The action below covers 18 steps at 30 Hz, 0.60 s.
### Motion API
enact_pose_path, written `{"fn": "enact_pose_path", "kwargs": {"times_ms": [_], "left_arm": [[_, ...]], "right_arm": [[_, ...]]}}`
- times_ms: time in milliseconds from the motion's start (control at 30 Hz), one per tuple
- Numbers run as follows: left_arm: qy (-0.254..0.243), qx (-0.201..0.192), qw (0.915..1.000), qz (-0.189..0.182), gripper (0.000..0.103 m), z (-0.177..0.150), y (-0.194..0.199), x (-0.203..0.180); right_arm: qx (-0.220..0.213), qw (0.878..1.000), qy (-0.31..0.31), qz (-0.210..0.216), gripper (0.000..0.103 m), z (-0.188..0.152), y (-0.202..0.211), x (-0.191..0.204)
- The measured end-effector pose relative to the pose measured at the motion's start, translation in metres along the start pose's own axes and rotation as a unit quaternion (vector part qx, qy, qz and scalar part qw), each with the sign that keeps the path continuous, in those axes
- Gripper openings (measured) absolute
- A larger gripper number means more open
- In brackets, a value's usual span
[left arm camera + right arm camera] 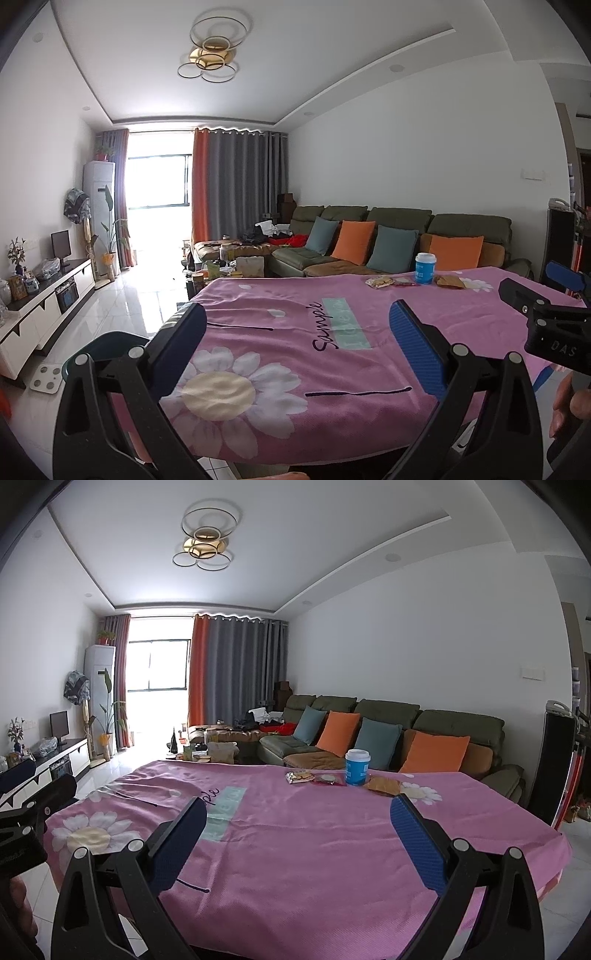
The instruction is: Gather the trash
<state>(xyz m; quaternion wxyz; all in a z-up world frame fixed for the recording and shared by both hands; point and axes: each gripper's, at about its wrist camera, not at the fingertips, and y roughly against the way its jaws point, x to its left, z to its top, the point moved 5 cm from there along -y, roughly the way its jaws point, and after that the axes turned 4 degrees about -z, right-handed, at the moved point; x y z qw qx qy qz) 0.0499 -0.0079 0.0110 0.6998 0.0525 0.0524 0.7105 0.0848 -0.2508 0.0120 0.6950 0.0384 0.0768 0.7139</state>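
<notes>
Left wrist: pink floral cloth on table, sofa behind

Your table wears a matt woven pink cloth, blue paper cup with smooth white lid, crinkly glossy wrappers, your finger pads textured blue, floor tiles glossy.

The room is lit by an overexposed window; glare is thrown across the floor, edges are bent and vignetted.
</notes>
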Motion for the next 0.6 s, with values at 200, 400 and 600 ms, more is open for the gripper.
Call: {"fn": "enact_pose_path", "kwargs": {"times_ms": [200, 400, 600], "left_arm": [[-0.002, 0.002, 1.0000, -0.007, 0.097, -0.004, -0.001, -0.002], [-0.004, 0.009, 0.9999, -0.007, 0.097, -0.008, -0.008, -0.004], [-0.015, 0.020, 0.9997, -0.006, 0.097, -0.009, -0.026, -0.007]], "right_arm": [[0.010, 1.000, -0.004, -0.001, 0.096, -0.003, -0.004, -0.001], [0.019, 1.000, -0.005, 0.001, 0.096, -0.005, -0.014, 0.000], [0.027, 0.999, -0.012, -0.014, 0.096, -0.004, -0.031, -0.015]]}}
